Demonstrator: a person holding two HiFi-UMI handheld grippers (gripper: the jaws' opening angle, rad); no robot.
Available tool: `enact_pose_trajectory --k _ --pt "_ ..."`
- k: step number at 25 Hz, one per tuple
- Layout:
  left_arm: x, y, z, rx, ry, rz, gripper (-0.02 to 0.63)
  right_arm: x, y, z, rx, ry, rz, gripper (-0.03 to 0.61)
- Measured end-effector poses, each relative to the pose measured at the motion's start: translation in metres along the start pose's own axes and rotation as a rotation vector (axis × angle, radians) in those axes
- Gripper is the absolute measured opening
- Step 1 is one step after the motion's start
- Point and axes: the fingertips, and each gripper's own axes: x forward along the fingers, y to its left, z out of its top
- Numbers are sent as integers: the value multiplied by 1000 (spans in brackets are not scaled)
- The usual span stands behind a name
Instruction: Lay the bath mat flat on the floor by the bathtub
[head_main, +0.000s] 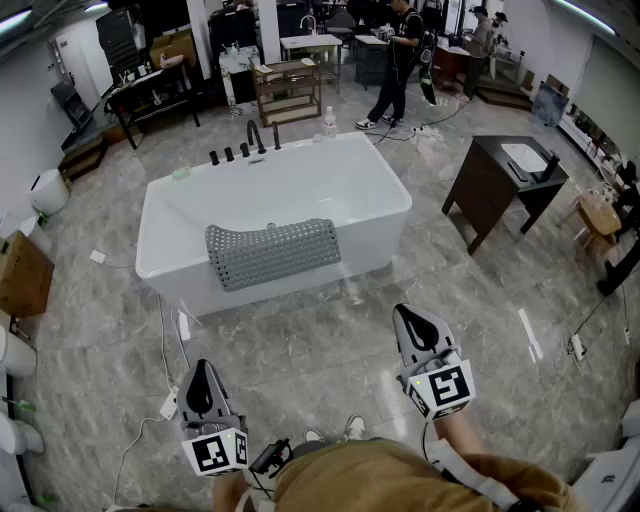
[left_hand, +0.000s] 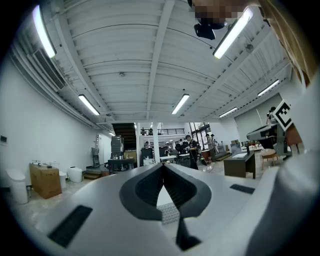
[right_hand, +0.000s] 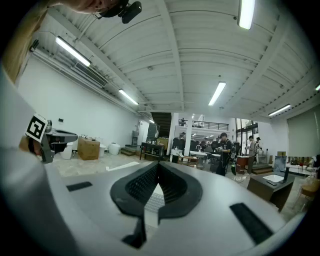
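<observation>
A grey perforated bath mat (head_main: 272, 252) hangs over the near rim of the white bathtub (head_main: 380, 190), part inside the tub and part down its front wall. My left gripper (head_main: 203, 366) is held low above the marble floor, well short of the tub and left of the mat, with its jaws closed tip to tip and nothing in them. My right gripper (head_main: 407, 312) is nearer the tub, off the mat's right end, also shut and empty. Both gripper views point up at the ceiling and the far hall; the left gripper (left_hand: 162, 165) and the right gripper (right_hand: 158, 164) show their tips meeting.
A dark wooden vanity (head_main: 503, 183) stands right of the tub. Black taps (head_main: 254, 138) line the tub's far rim. A white cable and plug (head_main: 166, 398) lie on the floor at the left. A cardboard box (head_main: 20, 272) sits far left. People (head_main: 400, 60) stand at the back.
</observation>
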Motion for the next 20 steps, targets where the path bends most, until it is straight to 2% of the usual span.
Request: enact_pose_trajectory --k 9,13,20 --pt "-3 -19 -12 5 42 24 4 8 -14 -17 24 7 34 4" --pt "2 -29 -15 7 53 35 3 15 -28 -26 69 6 41 5" --pt "20 -44 -10 31 45 67 5 25 -41 -36 47 9 91 5"
